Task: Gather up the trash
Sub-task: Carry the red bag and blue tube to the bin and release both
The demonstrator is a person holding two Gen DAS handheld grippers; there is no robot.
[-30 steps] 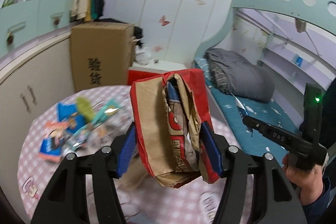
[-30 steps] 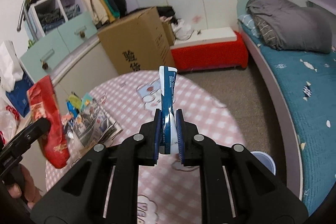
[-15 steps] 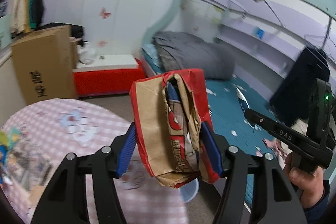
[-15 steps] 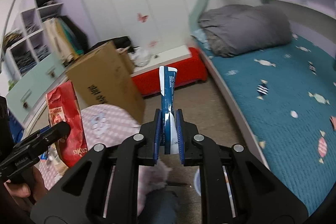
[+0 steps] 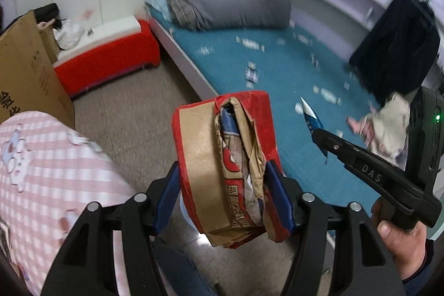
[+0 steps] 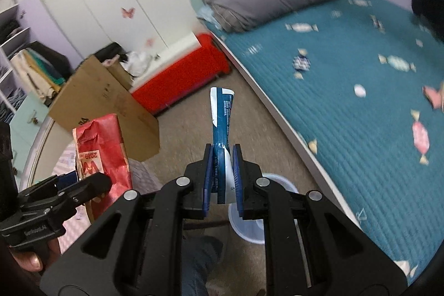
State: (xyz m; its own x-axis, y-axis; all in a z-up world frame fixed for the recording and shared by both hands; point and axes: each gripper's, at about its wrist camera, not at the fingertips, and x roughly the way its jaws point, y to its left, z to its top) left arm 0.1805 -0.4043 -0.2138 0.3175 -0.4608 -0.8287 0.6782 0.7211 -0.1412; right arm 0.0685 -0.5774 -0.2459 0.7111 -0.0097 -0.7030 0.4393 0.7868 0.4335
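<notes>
Red paper bag (image 5: 227, 165), blue wrapper (image 6: 222, 124), both clamped

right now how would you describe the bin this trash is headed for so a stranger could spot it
Find the bed with the teal candy-print cover, then look down to the tan carpet beside its white edge. The bin stands there, a small round pale tub just beyond the right gripper, whose fingers pinch a blue wrapper. It is the only open container on the floor, much smaller than the cardboard box.

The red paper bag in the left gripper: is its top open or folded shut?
Open. The red paper bag shows a gaping mouth with crumpled wrappers inside, clamped at both sides by the left gripper.
</notes>
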